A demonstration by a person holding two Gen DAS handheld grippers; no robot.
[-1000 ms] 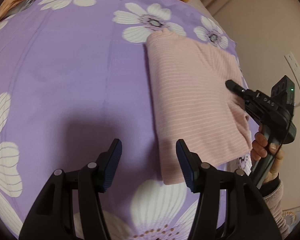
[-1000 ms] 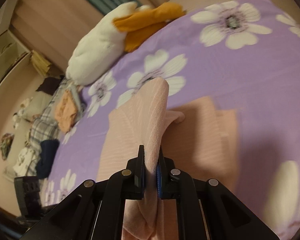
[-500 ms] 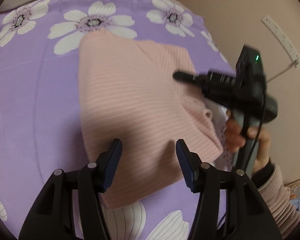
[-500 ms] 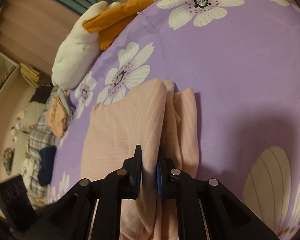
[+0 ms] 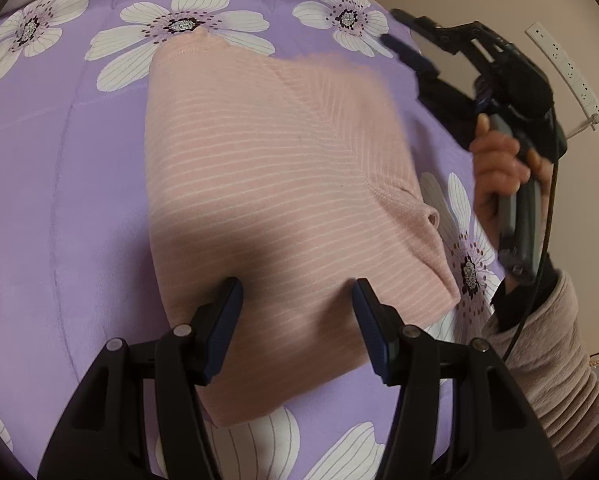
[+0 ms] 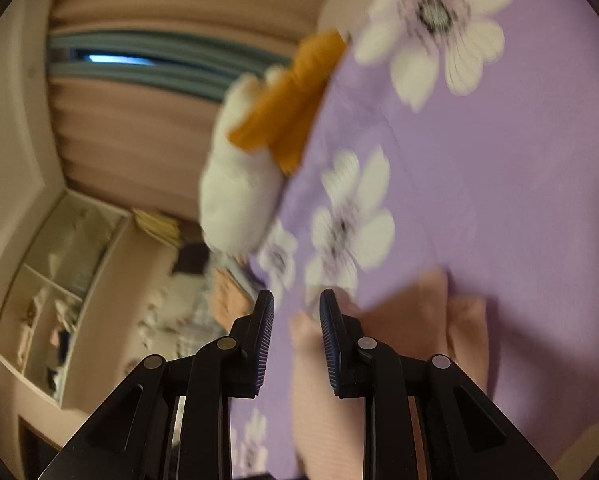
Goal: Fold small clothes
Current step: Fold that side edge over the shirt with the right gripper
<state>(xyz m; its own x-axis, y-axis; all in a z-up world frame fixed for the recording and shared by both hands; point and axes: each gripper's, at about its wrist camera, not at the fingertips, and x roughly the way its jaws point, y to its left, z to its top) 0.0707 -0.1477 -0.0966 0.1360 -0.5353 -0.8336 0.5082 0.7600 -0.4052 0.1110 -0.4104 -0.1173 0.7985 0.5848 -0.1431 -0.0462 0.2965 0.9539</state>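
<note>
Pink striped garment (image 5: 283,184) lies folded; left gripper (image 5: 297,316) and right gripper (image 6: 296,340) both gape

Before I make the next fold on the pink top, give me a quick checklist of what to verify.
1. Right gripper free of cloth: ok, open, nothing between the fingers.
2. Left gripper ready to grasp: ok, open above the near part of the pink top.
3. Top lies flat on the bedspread: ok in the middle; the right edge bunches into a small bump.
4. Layers square at the far edge: cannot tell, that corner is blurred.
5. Right gripper clear of the top: ok, it hangs off the top's far right side in the left view.
6. Room to fold leftward: ok, bare bedspread there.
</note>
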